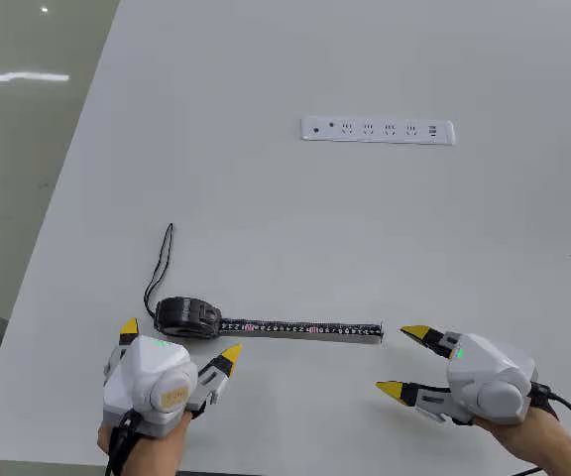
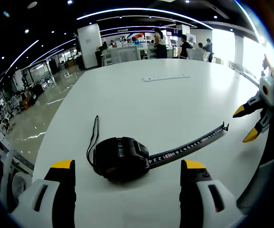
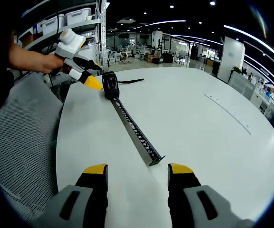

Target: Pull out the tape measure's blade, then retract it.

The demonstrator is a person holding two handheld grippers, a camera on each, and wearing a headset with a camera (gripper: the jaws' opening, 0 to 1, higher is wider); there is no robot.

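Observation:
A black tape measure case (image 1: 187, 317) lies on the white table (image 1: 365, 228) with its blade (image 1: 300, 328) drawn out to the right, hook end (image 1: 380, 334) flat on the surface. Its black wrist cord (image 1: 160, 266) trails away from me. My left gripper (image 1: 179, 338) hovers open just short of the case (image 2: 122, 157), touching nothing. My right gripper (image 1: 403, 359) is open just right of the blade's hook (image 3: 157, 159), with a small gap between them. The blade (image 3: 132, 128) runs away from the right jaws toward the case (image 3: 110, 81) and the left gripper (image 3: 82, 66).
A white power strip (image 1: 378, 130) lies further back on the table; it is also in the left gripper view as a power strip (image 2: 166, 77). The table's left edge (image 1: 62, 188) drops to a glossy floor. A grey mesh chair (image 3: 18, 137) stands beside the table.

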